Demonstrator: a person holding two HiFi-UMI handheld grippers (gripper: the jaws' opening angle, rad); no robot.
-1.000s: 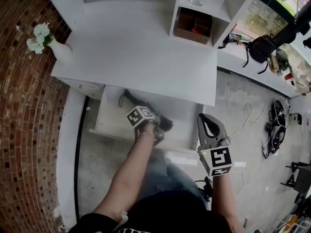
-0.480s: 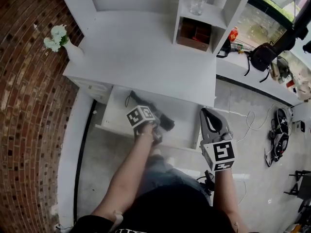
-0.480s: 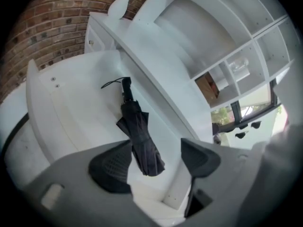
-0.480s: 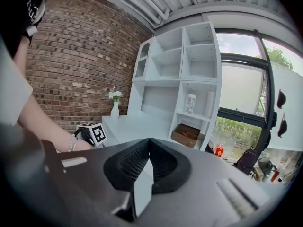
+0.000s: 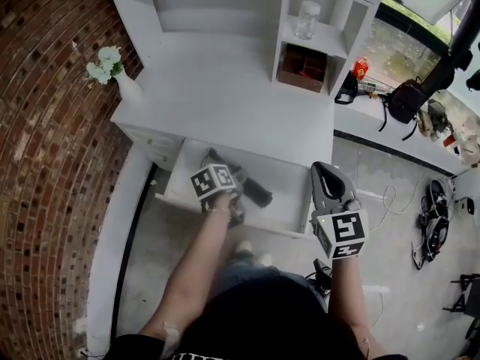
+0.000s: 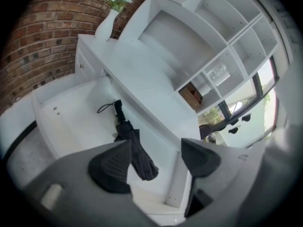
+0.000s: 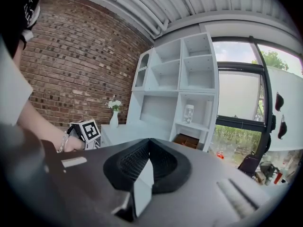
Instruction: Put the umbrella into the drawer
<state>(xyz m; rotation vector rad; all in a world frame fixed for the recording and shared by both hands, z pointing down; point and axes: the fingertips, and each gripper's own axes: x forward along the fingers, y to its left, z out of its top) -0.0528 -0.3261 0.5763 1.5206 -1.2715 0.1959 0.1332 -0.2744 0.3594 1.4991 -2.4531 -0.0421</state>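
Nearest, the left hand-held gripper (image 6: 154,157) hung over the open drawer (image 6: 71,122) with its jaws spread and nothing between the pads. To its right, just outside the drawer's front corner, the right hand-held gripper (image 7: 147,164) had its jaws pressed together on nothing. Just beyond and below the left pads lay the folded black umbrella (image 6: 132,143), resting aslant on the drawer floor. Its bundled cloth end was closest to the gripper, and its handle and strap loop (image 6: 105,109) pointed away, under the edge of the tabletop (image 6: 137,74). The umbrella appeared to be released and inside the drawer walls, so the step in hand was probably clearing the gripper and shutting the drawer. To do that well, the left hand-held gripper should come straight up and back with its jaws left wide, so neither pad catches the loose cloth and drags it over the front rim. The closed right hand-held gripper seemed well placed to press the front panel, ideally near its middle so the drawer slides in square. Farther off, on the tabletop to the left, stood a white vase of flowers (image 6: 108,22), and beyond it the white shelf unit (image 6: 213,37) rose against the brick wall.
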